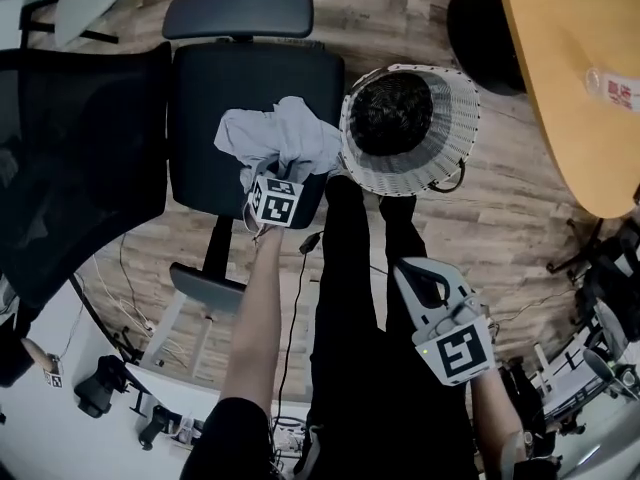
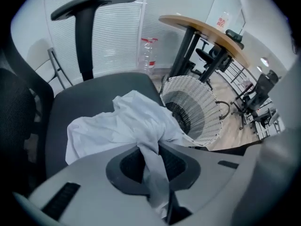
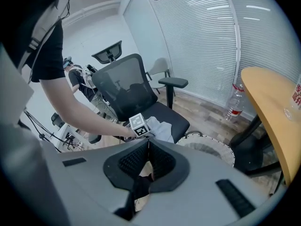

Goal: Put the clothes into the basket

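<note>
Left gripper view: crumpled pale-grey garment [image 2: 117, 126] pinched by left fingers [image 2: 126, 167] above chair seat [image 2: 84, 98]; right fingers [image 3: 130, 161] closed.

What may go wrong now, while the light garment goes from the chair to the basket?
The left gripper pinches only a narrow fold of the garment, so it may slip free. Most cloth lies loose on the chair seat; the trailing part may drape over the basket rim.

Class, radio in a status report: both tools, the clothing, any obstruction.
Left tool shut on pale grey crumpled cloth on black chair seat. Right tool shut, empty. White wicker basket beside chair, nothing between.
</note>
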Demonstrator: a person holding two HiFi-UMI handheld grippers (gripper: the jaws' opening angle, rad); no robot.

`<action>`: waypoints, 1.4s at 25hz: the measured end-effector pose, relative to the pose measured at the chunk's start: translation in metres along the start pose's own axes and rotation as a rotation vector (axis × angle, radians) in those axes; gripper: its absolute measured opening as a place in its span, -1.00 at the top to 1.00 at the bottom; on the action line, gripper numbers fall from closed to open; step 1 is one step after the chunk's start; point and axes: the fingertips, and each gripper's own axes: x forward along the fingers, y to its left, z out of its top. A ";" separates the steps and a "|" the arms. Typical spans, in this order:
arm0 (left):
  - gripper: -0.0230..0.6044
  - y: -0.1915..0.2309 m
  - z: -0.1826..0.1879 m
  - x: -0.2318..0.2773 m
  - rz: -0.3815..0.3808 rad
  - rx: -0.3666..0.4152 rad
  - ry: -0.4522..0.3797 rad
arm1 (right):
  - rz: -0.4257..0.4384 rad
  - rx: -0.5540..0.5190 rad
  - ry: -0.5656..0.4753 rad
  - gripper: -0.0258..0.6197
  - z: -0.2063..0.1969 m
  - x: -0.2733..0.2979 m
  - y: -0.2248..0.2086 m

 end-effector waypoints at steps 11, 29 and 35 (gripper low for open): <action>0.72 -0.181 0.085 -0.036 -0.186 0.147 -0.130 | -0.072 0.058 -0.084 0.87 -0.028 -0.067 -0.040; 0.71 -0.287 0.106 0.097 -0.260 0.273 0.014 | -0.067 0.164 -0.100 0.87 -0.126 -0.081 -0.130; 0.71 -0.300 0.099 0.140 -0.270 0.192 0.034 | -0.035 0.176 -0.089 0.87 -0.156 -0.061 -0.151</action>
